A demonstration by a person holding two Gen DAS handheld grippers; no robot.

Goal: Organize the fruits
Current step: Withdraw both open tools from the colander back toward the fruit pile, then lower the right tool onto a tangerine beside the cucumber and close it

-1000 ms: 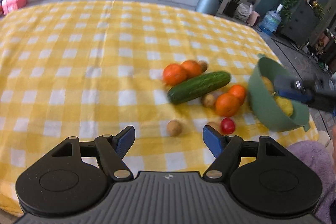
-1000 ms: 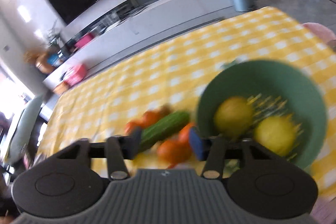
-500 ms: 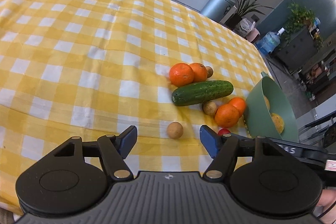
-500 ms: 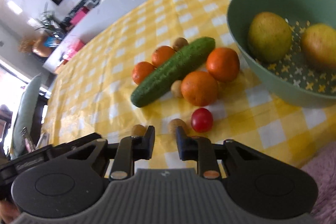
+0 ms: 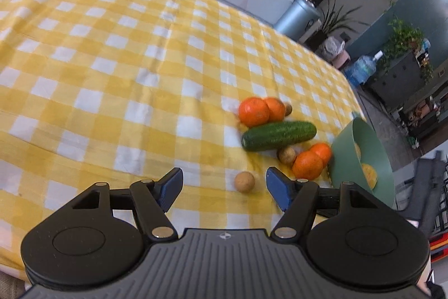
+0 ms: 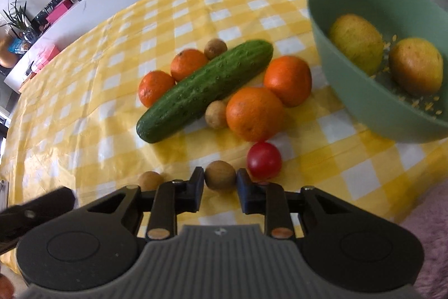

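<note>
Yellow-and-white checked table (image 6: 84, 102) in a living room.
Green plastic bowl (image 6: 350, 91) holds two yellow fruits (image 6: 355, 42); right hand-held gripper (image 6: 220, 187) clamps a small round brown fruit (image 6: 220, 179); left hand-held gripper (image 5: 224, 187) gapes empty.

Cucumber (image 6: 205, 90) lies between orange pairs; bowl (image 6: 361, 100) right holds two fruits.

A yellow-and-white checked cloth (image 6: 92, 91) covers the counter. On it lie a dark green, bumpy-skinned cucumber (image 6: 205, 90), four bright orange round citrus fruits (image 6: 253, 114), a glossy red cherry tomato (image 6: 264, 160) and several small tan-brown round fruits (image 6: 220, 179). The sage-green plastic colander bowl (image 6: 361, 100) holds two yellow-green, speckled fruits (image 6: 357, 42), its floor patterned with small star-shaped slots showing yellow. Both tools are black with ribbed grey bodies and blue fingers (image 5: 278, 188).
</note>
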